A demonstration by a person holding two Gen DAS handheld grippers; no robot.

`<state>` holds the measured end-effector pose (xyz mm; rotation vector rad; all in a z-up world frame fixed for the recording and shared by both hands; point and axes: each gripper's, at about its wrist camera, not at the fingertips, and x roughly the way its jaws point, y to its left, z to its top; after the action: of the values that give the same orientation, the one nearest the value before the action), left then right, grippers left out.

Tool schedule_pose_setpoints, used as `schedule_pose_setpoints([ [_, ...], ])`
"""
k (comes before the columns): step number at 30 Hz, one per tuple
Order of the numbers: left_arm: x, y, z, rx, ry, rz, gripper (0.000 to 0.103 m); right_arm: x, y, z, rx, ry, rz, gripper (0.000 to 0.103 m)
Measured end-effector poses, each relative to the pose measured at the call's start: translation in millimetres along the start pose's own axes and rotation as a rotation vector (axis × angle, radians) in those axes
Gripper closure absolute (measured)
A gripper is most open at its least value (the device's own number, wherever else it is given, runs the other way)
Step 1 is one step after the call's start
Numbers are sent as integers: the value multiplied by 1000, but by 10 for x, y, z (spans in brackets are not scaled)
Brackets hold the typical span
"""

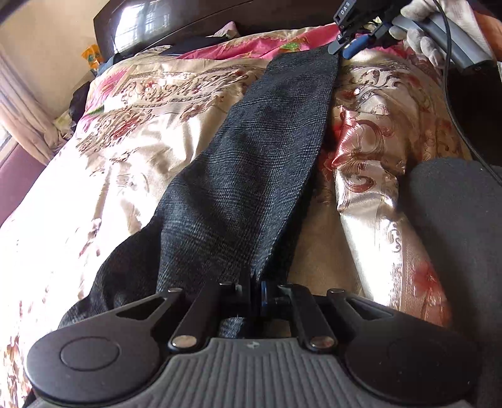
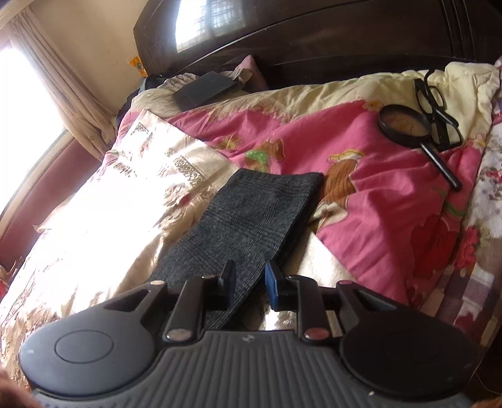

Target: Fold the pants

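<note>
Grey knit: pants (image 1: 251, 163) laid lengthwise away along the bed (image 1: 131, 147)
Left gripper (image 1: 255, 292): clamped on the near end
Right gripper (image 2: 249, 282): parted, fabric between, far end ahead

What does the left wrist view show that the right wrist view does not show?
Only the left wrist view: the left hand-held gripper shut on the dark pants, and the right hand-held gripper in a gloved hand at the far end of the cloth.

Only the right wrist view: a magnifying glass, black eyeglasses and a dark box on the bedding; the right jaws stand apart over the pants.

Both: pants, golden floral quilt, dark headboard.
</note>
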<state>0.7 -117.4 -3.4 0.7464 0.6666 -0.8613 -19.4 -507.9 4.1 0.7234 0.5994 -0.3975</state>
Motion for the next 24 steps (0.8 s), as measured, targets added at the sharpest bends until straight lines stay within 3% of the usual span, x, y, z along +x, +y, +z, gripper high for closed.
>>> schedule_pose_setpoints([
  [2,-115,60,-90,-14,2,23,76,-31,99,-85,-7,20,7,77],
  [5,-336,242,-259,-67,-1,65,76,-165,364,-180,-95,-19,-11,77],
  [7,-492,434,-395,-134,-12,74,74,-242,686,-286,-218,-12,62,76],
  [12,-825,785,-683,-228,-47,68,72,12,1928,-816,-627,199,348,77],
  [18,-993,886,-969,-289,-31,-121,67,637,3048,-1381,-851,410,569,77],
  [21,-990,946,-1000,-285,-71,-56,67,958,3356,-1553,-883,515,651,71],
  [24,-888,1193,-1026,-380,-123,-19,66,1249,3562,-1716,-909,626,687,69],
])
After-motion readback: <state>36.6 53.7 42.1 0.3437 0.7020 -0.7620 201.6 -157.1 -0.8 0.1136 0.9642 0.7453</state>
